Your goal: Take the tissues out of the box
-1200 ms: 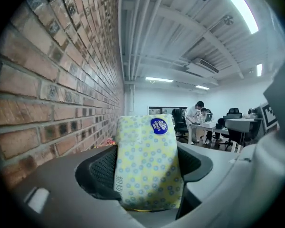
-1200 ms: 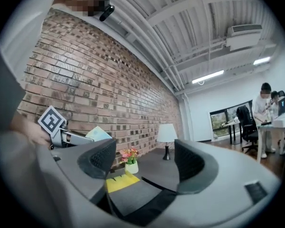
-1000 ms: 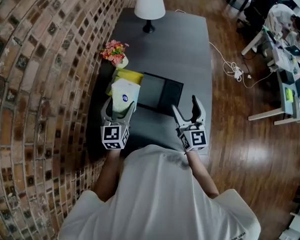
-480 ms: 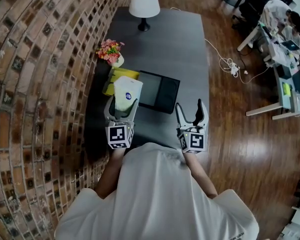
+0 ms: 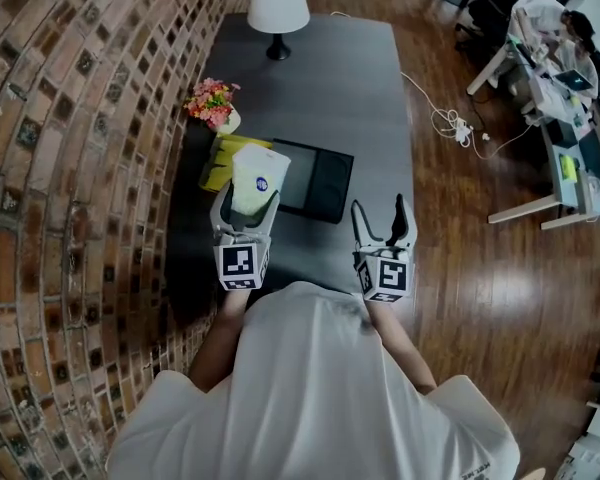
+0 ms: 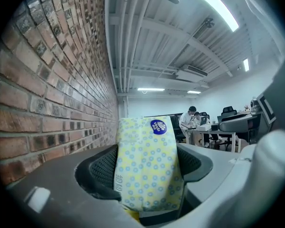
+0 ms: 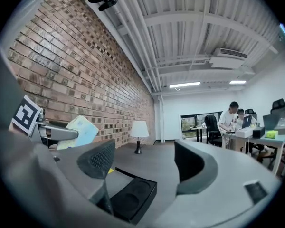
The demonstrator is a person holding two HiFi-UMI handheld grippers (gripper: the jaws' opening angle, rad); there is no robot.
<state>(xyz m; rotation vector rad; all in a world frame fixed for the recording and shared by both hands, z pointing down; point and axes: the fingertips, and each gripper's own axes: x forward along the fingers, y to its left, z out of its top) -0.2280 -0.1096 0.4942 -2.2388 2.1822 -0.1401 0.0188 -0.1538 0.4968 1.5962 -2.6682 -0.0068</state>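
Person wearing a white short-sleeved shirt (image 5: 310,388), left gripper (image 5: 246,208) and right gripper (image 5: 378,210) showing curved grey jaws lined with dark ribbed pads, both carrying white cubes (image 5: 241,265) bearing black square markers

A brick wall (image 5: 80,118) closes the whole left edge of the table (image 5: 370,98). Along that edge stand a lamp (image 5: 277,8) at the far corner, flowers (image 5: 212,103) midway, then a yellow box (image 5: 218,158) that seems to touch a black tray (image 5: 320,180). The left gripper (image 5: 246,203), clamped on a tissue pack (image 5: 256,173), hangs over the box. The stretch between lamp and tray and the right edge lie bare, open for passing.
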